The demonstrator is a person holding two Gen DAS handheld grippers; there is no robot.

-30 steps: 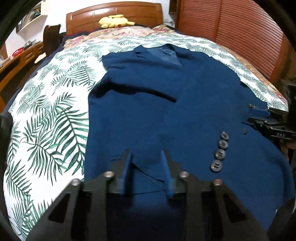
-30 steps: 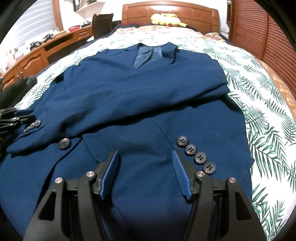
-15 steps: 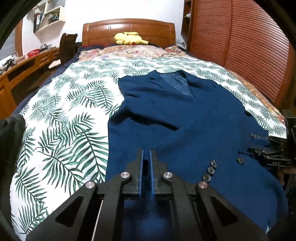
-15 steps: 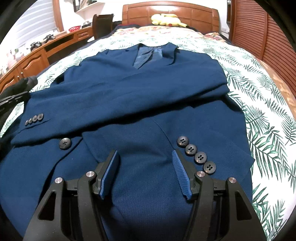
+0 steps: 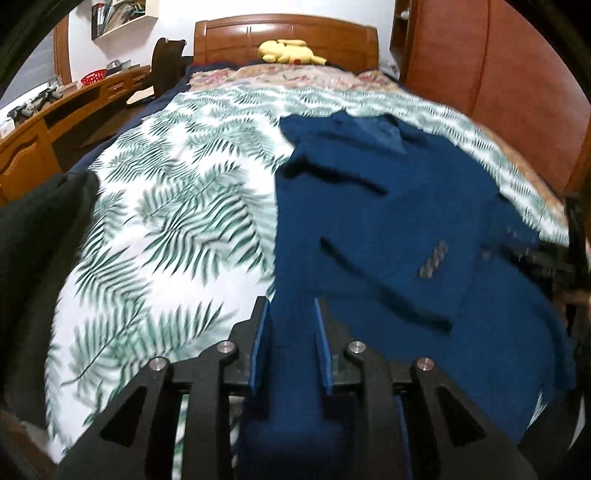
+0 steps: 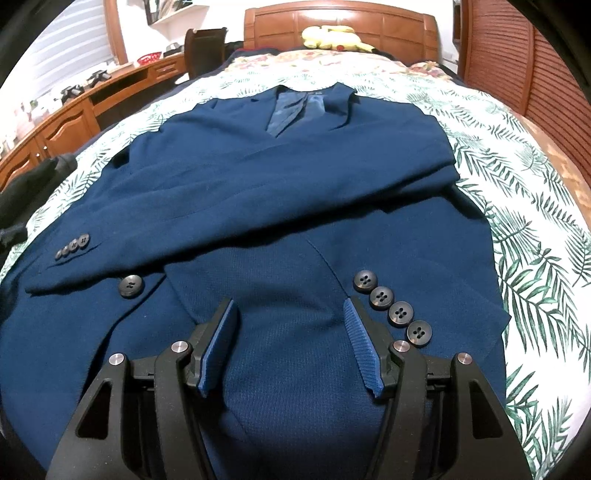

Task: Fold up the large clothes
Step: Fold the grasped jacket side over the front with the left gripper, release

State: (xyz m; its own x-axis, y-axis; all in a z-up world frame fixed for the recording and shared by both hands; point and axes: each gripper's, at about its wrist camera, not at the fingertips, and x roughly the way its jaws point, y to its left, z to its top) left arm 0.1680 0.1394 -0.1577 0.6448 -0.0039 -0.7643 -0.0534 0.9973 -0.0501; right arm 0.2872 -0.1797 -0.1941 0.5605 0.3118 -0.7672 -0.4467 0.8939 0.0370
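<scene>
With both sleeves crossed over the blue jacket (image 6: pixel 295 192) on the bed (image 5: pixel 177 206), the left gripper (image 5: pixel 290 343) fingers are opening over the hem, the right gripper (image 6: pixel 291 343) gapes empty just above it; folding the hem toward the collar probably comes next.

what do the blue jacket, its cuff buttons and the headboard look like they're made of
Jacket: matte woven suit cloth, fine textured weave; fibre unclear. Cuff buttons: dark grey, slight sheen, probably plastic or horn. Headboard: glossy varnished reddish wood.
</scene>
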